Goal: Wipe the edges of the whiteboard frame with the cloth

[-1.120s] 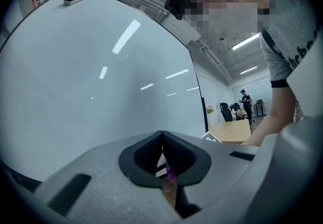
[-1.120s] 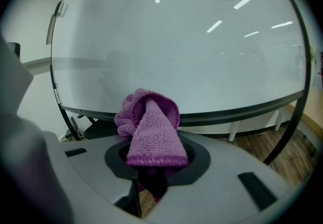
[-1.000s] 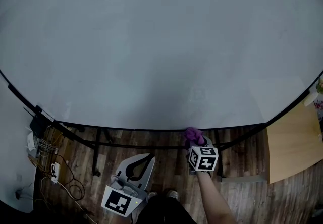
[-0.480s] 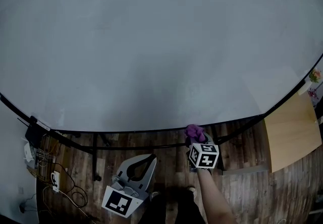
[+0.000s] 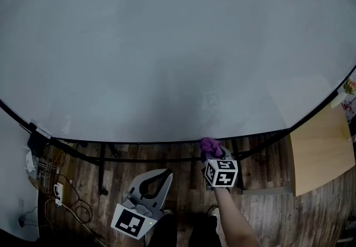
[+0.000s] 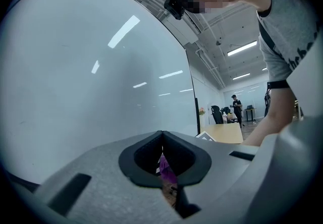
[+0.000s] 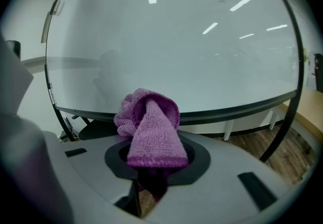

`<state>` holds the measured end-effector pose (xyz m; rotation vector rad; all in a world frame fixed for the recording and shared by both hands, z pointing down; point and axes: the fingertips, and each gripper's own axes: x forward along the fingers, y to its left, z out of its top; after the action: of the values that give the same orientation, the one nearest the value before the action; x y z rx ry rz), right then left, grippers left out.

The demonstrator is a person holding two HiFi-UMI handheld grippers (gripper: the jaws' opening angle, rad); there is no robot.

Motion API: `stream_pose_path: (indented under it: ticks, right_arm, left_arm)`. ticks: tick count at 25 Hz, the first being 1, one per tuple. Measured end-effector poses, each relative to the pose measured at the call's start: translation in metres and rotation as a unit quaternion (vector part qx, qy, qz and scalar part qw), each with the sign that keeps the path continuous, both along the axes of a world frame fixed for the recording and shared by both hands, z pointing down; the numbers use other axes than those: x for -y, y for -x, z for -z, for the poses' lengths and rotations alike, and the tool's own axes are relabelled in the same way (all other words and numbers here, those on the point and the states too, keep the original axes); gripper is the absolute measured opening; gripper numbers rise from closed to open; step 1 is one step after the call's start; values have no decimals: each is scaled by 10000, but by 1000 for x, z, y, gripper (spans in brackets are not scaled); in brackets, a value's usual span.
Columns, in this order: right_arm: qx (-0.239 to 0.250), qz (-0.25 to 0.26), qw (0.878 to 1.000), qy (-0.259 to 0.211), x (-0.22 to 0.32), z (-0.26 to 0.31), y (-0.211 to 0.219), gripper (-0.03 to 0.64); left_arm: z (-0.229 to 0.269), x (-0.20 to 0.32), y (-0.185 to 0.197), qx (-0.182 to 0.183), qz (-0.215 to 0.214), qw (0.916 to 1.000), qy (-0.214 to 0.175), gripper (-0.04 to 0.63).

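Right gripper view shows the right hand-held gripper [image 7: 155, 162] clamped on a bunched purple terry cloth [image 7: 150, 127], which sits at the black bottom edge of the large whiteboard frame [image 7: 237, 108]. The left hand-held gripper [image 6: 162, 142] is apart from the board, jaws together, empty.

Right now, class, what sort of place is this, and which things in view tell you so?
Probably an office or meeting room: a large freestanding whiteboard, a wooden desk beside it, and office chairs under ceiling strip lights farther back.
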<state>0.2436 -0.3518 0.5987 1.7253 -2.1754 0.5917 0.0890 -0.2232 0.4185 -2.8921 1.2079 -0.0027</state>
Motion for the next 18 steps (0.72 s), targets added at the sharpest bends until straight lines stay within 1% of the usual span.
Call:
stream_pose_path:
  ticks: [5,9,18]
  right_arm:
    - [57,65,10000,-4,1,0,-23,91]
    - [54,106,9999,30,1,0,-45,91]
    - [2,150,9999,55,2,1,-101,91]
  left_arm:
    - [-3,-2,-24,59,154,9998,64,17]
    - [1,-3,-45,68,239,9997,13,17]
    - [3,-3,-102,90,247,9996,34,17]
